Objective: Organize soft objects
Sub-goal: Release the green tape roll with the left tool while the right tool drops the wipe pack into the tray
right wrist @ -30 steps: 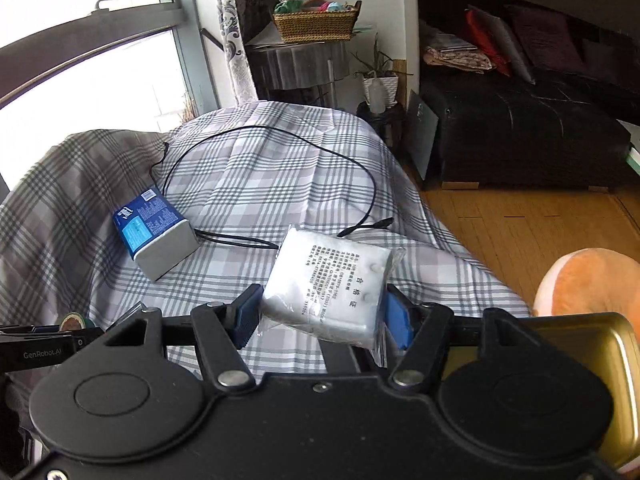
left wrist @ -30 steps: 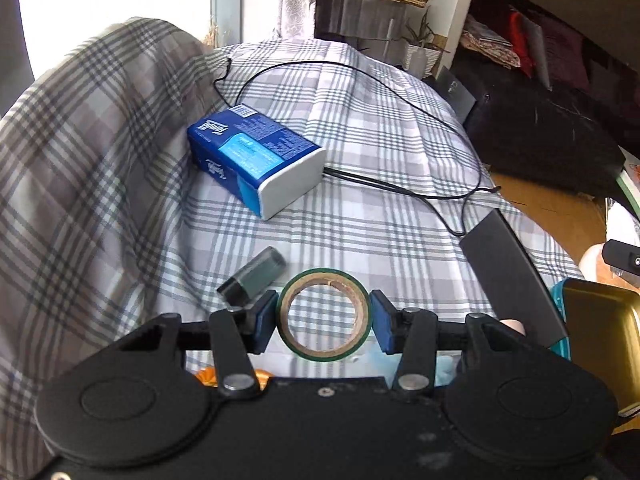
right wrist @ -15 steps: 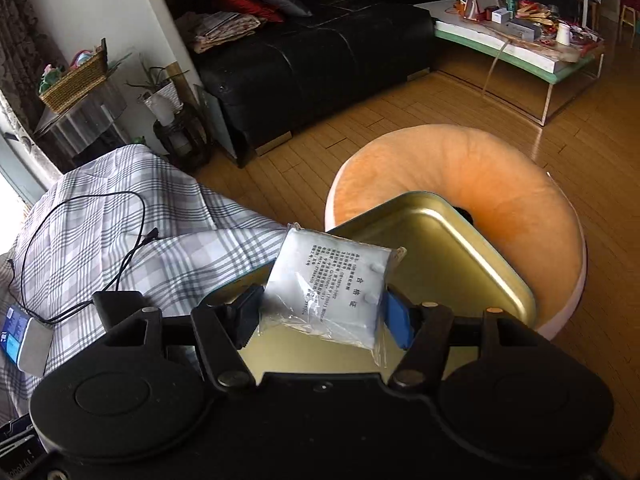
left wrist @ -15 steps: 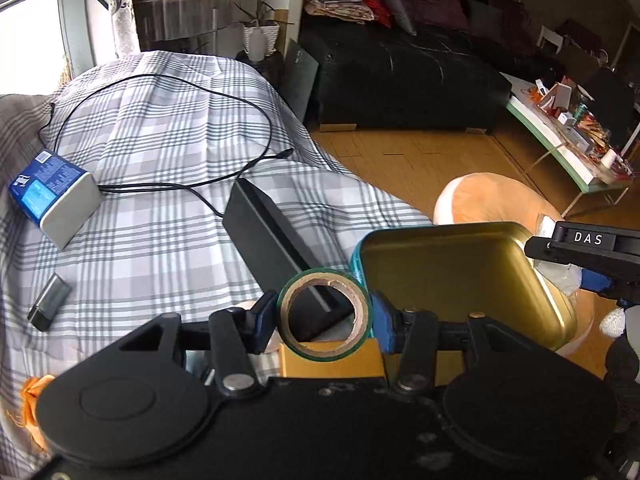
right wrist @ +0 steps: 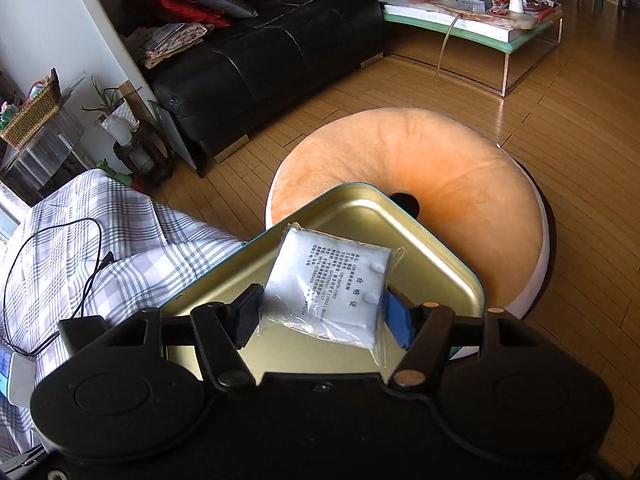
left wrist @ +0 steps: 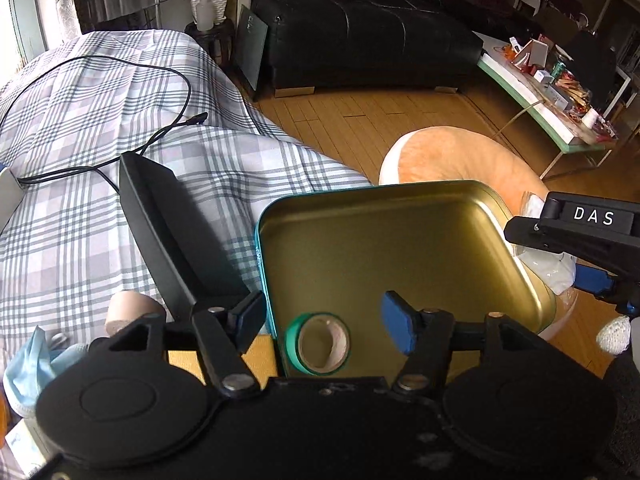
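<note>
A gold tin box [left wrist: 400, 248] with a teal rim stands open beside the plaid bed. In the left wrist view my left gripper [left wrist: 324, 320] is open above the box's near corner, and a green tape roll [left wrist: 319, 343] lies loose in the box between and below the fingers. My right gripper [right wrist: 324, 316] is shut on a white packet in clear plastic [right wrist: 332, 288] and holds it over the box [right wrist: 440, 256]. The right gripper also shows at the right edge of the left wrist view [left wrist: 580, 240].
An orange ring cushion [right wrist: 420, 176] lies on the wood floor under the box. A black flat case [left wrist: 168, 232], a black cable [left wrist: 120, 148], a beige roll [left wrist: 132, 312] and a blue face mask [left wrist: 32, 364] lie on the plaid bedcover. A black sofa [right wrist: 260, 52] stands behind.
My left gripper has opened and let go of the green tape roll, which now lies in the box. Both grippers moved further over the box; the right still holds the packet.
</note>
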Motion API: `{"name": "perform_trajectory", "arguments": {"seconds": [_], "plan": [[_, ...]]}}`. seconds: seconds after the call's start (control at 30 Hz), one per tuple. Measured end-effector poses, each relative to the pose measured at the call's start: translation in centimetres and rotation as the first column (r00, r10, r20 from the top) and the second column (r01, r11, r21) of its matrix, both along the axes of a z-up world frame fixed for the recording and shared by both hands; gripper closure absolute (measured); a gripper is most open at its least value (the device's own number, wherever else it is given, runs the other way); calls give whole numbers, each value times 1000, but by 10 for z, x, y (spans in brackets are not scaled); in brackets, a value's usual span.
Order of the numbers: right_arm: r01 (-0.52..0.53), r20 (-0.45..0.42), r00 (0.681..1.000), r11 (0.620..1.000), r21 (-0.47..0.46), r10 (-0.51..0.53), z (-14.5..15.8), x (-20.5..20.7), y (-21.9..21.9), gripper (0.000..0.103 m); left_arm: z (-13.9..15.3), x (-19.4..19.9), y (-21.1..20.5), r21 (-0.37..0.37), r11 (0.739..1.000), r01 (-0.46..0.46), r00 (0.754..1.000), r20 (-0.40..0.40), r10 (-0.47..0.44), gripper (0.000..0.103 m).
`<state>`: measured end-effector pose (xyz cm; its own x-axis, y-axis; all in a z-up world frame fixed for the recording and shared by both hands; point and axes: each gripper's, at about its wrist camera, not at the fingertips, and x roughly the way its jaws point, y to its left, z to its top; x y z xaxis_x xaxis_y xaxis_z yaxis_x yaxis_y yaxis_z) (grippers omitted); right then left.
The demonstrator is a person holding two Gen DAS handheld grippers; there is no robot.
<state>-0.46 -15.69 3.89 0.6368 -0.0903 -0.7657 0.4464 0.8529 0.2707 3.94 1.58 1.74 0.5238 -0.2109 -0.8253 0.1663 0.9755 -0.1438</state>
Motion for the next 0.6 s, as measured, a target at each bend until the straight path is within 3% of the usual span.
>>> {"name": "perform_trajectory", "arguments": {"seconds": [0.6], "plan": [[-6, -7, 1000, 1000, -2, 6, 2, 6, 2, 34, -1, -9, 17, 7, 999, -48, 998, -32, 49, 39]]}}
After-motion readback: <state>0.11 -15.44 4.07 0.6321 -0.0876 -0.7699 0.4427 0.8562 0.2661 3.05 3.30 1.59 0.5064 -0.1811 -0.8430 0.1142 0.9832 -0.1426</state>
